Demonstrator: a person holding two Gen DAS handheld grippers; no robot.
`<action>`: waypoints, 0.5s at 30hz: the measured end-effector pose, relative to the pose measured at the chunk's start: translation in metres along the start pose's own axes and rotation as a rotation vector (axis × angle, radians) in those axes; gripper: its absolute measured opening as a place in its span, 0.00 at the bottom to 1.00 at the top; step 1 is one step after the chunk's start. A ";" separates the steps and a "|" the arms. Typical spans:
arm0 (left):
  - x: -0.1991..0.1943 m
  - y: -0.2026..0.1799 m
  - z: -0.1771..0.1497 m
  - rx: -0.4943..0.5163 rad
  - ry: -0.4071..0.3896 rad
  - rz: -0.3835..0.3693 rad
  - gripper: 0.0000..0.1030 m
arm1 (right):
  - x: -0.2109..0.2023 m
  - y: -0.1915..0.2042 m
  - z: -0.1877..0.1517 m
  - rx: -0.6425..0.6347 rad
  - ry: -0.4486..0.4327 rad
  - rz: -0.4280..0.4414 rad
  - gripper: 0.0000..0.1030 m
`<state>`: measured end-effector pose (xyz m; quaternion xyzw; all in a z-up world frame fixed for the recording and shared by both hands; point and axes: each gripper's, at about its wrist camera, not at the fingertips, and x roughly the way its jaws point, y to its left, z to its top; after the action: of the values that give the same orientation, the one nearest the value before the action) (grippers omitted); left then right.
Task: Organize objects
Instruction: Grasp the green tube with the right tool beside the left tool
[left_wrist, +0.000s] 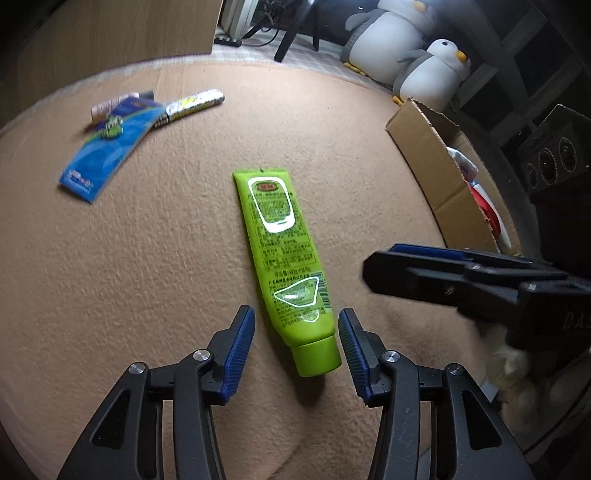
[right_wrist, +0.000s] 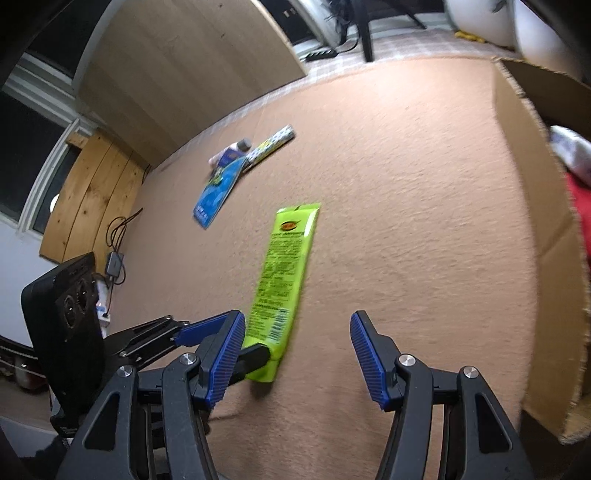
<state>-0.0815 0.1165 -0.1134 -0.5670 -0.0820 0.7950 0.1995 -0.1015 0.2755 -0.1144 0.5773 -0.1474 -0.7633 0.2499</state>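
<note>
Green tube (left_wrist: 286, 254) w/ blurred print, left tongs (left_wrist: 296, 345) gaping, right tongs (right_wrist: 297, 350) gaping.

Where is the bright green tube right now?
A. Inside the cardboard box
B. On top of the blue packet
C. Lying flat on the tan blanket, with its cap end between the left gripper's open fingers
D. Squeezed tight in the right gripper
C: the green tube lies flat on the tan blanket, its cap between the open pads of the left gripper, which do not press it.
</note>
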 end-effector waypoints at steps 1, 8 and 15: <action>0.001 0.002 0.000 -0.011 0.004 -0.012 0.49 | 0.003 0.002 0.000 -0.005 0.008 0.003 0.54; 0.007 0.008 -0.001 -0.056 0.010 -0.050 0.49 | 0.028 0.012 0.000 -0.021 0.071 0.021 0.52; 0.008 0.005 -0.005 -0.061 0.000 -0.054 0.46 | 0.044 0.016 -0.004 -0.013 0.122 0.056 0.41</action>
<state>-0.0803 0.1151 -0.1233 -0.5704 -0.1216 0.7864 0.2035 -0.1030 0.2380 -0.1426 0.6167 -0.1430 -0.7204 0.2833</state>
